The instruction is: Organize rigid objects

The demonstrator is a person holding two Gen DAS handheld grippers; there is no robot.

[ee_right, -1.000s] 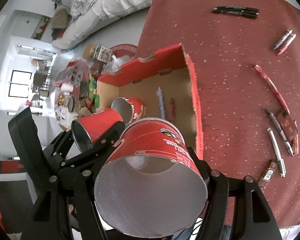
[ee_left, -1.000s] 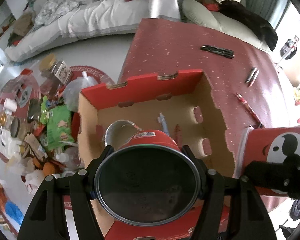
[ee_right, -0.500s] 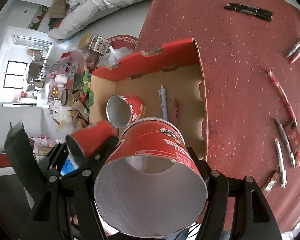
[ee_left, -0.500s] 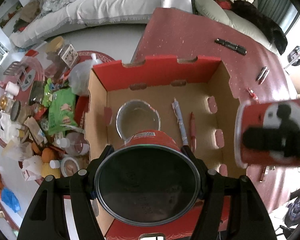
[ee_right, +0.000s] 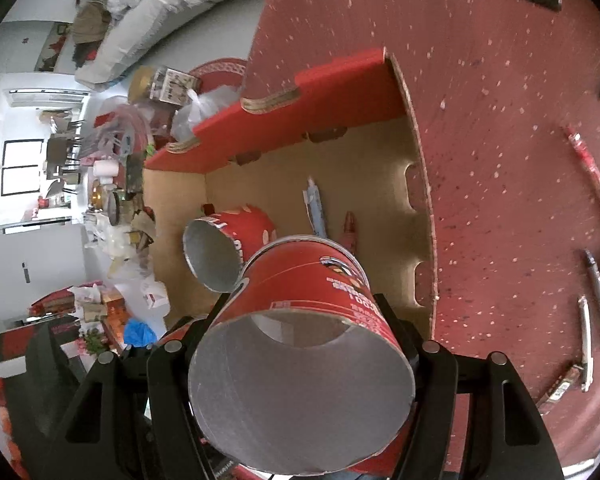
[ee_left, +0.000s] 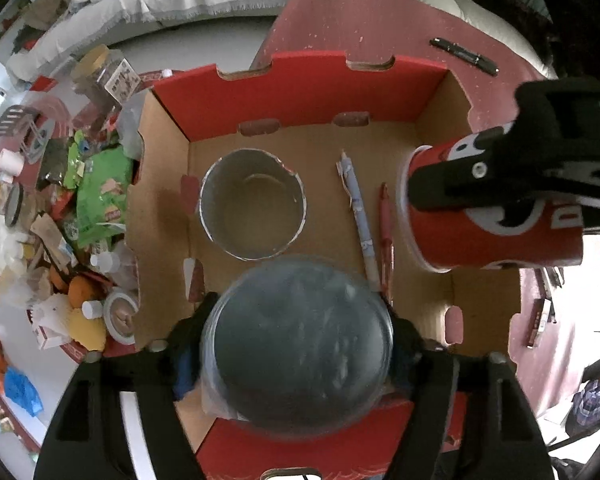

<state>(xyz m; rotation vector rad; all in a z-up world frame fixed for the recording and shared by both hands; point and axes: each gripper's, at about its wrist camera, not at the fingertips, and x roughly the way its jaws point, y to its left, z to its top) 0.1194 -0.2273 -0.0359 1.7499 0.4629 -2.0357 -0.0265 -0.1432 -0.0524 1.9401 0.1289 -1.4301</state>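
left gripper: matte black plastic, two broad fingers with long rectangular slots
left screws: small round silver heads near the finger bases; blue pad at the inner left side
right gripper: same black build, angular slotted fingers
right screws: silver heads in pairs on each side
right gripper body, from the left camera: black block with white lettering, partly readable

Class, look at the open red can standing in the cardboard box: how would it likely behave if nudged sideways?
The open red can looks empty, so probably light and easily shifted. Standing on its flat base in the cardboard box, it seems fairly stable. If tipped, its round wall would likely roll toward the pens.
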